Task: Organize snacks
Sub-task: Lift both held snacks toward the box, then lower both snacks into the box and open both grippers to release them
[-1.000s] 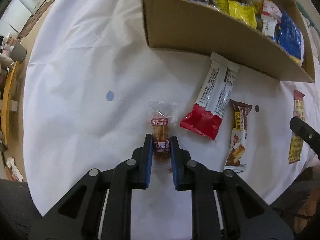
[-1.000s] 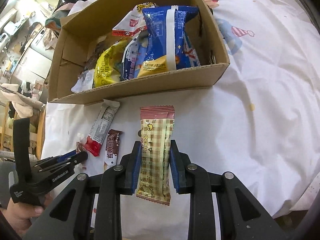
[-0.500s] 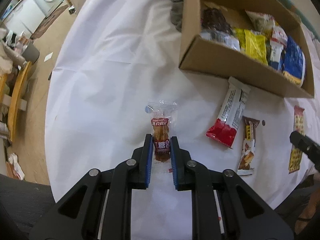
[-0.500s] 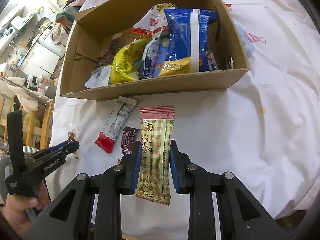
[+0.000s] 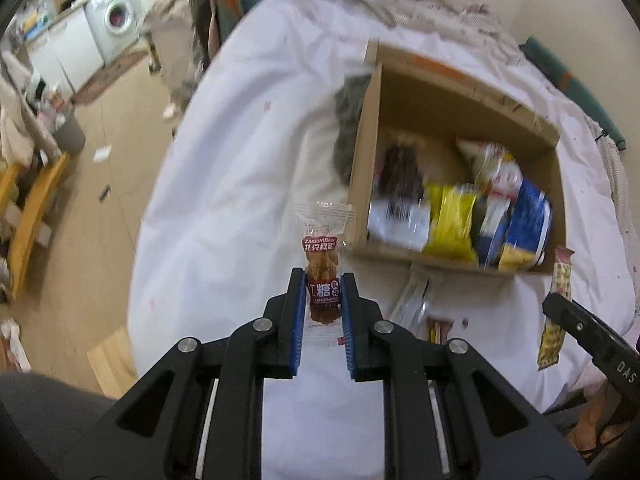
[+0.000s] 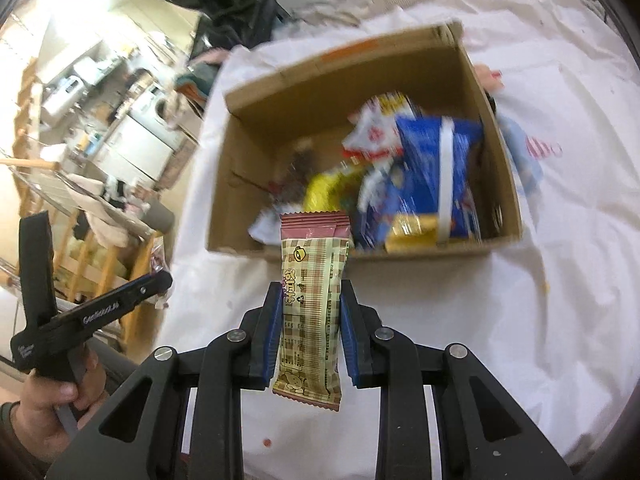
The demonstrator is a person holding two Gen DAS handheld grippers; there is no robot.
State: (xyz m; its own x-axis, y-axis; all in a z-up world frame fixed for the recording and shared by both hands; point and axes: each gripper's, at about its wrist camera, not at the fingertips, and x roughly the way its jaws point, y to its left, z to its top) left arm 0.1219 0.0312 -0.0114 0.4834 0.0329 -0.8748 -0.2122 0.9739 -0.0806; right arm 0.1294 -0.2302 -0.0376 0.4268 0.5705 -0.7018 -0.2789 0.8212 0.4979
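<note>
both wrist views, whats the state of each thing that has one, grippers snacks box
left hand-held gripper: shut on the brown candy packet, held off the cloth
right hand-held gripper: shut on the checked wafer bar, lifted
cardboard box: open on top, partly filled with snack bags
white and red bar: lying flat on the white cloth, outside the box
</note>
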